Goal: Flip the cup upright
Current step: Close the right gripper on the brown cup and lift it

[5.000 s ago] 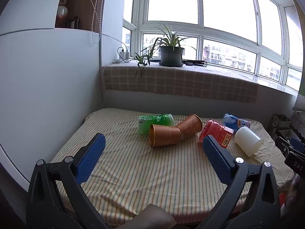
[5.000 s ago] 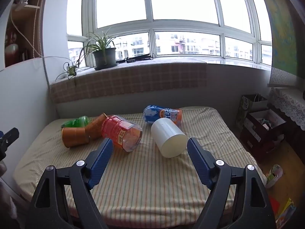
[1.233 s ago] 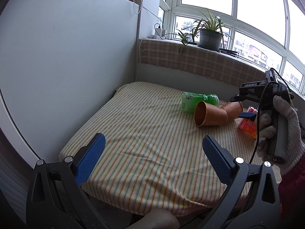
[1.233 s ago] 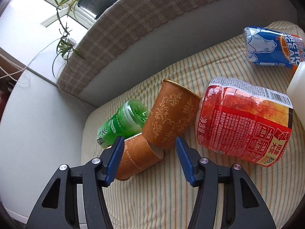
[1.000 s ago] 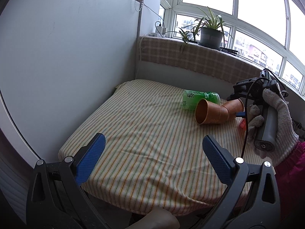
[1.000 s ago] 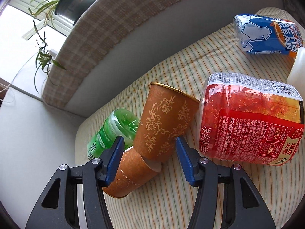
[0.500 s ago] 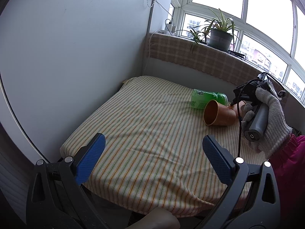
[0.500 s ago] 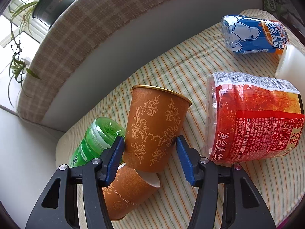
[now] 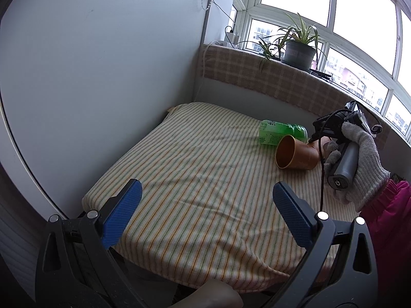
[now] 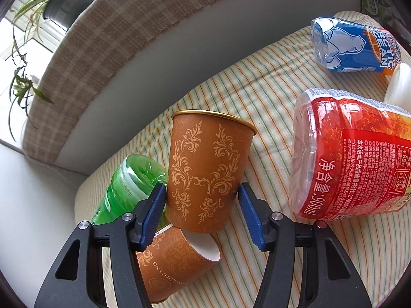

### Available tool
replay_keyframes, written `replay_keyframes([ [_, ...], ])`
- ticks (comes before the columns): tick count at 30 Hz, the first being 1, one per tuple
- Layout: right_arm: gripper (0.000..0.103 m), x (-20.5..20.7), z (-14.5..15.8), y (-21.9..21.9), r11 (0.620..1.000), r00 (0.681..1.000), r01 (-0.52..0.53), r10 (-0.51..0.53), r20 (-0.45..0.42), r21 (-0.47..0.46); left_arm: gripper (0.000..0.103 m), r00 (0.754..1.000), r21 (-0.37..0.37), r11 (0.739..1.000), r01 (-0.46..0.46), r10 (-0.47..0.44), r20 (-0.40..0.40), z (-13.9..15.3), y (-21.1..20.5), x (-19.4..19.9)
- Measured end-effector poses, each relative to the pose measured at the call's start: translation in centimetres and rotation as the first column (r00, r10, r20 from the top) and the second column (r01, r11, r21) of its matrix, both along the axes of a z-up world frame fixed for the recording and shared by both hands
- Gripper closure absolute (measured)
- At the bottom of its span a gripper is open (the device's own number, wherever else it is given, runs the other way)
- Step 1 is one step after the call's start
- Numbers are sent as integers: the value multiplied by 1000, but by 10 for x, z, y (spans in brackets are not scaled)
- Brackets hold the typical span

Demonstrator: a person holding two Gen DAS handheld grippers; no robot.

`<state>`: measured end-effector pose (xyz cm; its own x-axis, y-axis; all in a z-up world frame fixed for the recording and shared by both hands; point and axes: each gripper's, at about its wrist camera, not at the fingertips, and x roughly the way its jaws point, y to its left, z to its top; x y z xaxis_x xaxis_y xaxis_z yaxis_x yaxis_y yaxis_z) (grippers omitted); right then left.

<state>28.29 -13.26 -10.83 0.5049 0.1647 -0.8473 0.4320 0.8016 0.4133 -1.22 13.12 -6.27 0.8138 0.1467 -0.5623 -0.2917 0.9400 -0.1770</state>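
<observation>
Right gripper (image 10: 201,206) jaws straddle lower body of orange patterned cup (image 10: 205,169); left pad touches, right pad just apart. Cup lies on striped bed (image 10: 269,97), base against second orange cup (image 10: 177,259), green bottle (image 10: 128,190) beside. Left gripper (image 9: 205,213) jaws wide open, holding nothing.

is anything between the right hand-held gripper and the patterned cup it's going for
Nothing visible: the right hand-held gripper already straddles the patterned cup, jaws open. A second cup lies underneath and a green bottle touches the left side.
</observation>
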Motion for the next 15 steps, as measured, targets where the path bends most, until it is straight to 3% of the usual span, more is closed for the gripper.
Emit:
replay_keyframes([
  [15, 47, -21, 36, -3, 997, 987, -71, 74, 139, -29, 0, 1000, 17, 1000, 1, -1, 14, 8, -8, -3],
])
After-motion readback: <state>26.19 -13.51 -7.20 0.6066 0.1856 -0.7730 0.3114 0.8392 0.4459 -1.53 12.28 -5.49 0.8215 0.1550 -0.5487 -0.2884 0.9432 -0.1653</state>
